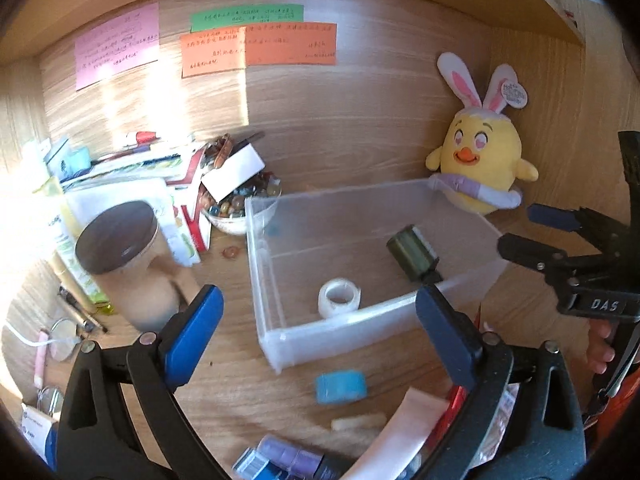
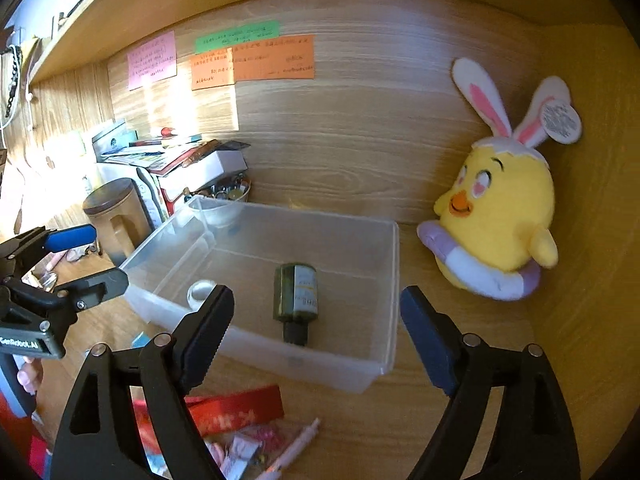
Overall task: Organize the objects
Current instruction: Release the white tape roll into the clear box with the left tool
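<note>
1. Left hand-held gripper (image 1: 320, 320) spreads wide at the bottom of the left wrist view, holding nothing.
2. Right hand-held gripper (image 2: 316, 320) is equally wide and empty.
3. Centre frame, a clear plastic bin (image 1: 460, 284) on the tabletop (image 1: 240, 384) holds 1 dark green bottle (image 2: 296, 292) lying flat and 1 tape roll (image 1: 339, 297).
4. Below the bin lies a blue block (image 1: 340, 388).

Green bottle (image 2: 296, 295) in clear bin (image 2: 394, 280)
</note>
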A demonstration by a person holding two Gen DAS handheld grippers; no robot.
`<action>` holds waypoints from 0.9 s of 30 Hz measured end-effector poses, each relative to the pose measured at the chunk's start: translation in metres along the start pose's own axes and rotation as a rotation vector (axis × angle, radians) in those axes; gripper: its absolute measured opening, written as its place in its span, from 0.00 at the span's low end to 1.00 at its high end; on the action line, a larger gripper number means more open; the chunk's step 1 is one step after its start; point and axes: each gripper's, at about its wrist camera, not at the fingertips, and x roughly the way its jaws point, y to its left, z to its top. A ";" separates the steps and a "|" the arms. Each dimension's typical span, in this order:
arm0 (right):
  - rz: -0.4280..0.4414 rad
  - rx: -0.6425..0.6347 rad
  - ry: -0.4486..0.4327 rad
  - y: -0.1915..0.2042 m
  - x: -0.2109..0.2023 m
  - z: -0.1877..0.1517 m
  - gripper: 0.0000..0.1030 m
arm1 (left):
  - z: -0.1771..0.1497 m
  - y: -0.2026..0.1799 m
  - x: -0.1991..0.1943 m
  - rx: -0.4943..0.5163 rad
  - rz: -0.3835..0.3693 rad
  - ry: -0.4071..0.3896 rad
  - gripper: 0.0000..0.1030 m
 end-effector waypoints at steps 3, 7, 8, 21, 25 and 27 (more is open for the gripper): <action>0.004 0.010 0.015 -0.003 -0.005 -0.013 0.81 | -0.012 -0.001 0.000 0.012 0.003 0.025 0.95; -0.004 0.019 0.043 -0.005 -0.010 -0.033 0.81 | -0.028 -0.004 0.006 0.021 -0.003 0.068 0.95; -0.002 0.023 0.050 -0.005 -0.011 -0.037 0.81 | -0.032 -0.004 0.008 0.015 -0.020 0.088 0.95; 0.031 0.101 0.222 -0.011 0.002 -0.096 0.80 | -0.056 0.002 0.034 -0.065 -0.064 0.190 0.95; 0.046 0.096 0.242 -0.008 0.005 -0.105 0.78 | -0.056 0.002 0.038 -0.065 -0.057 0.190 0.92; 0.046 0.084 0.249 -0.007 0.006 -0.107 0.68 | -0.056 0.004 0.039 -0.075 -0.070 0.194 0.86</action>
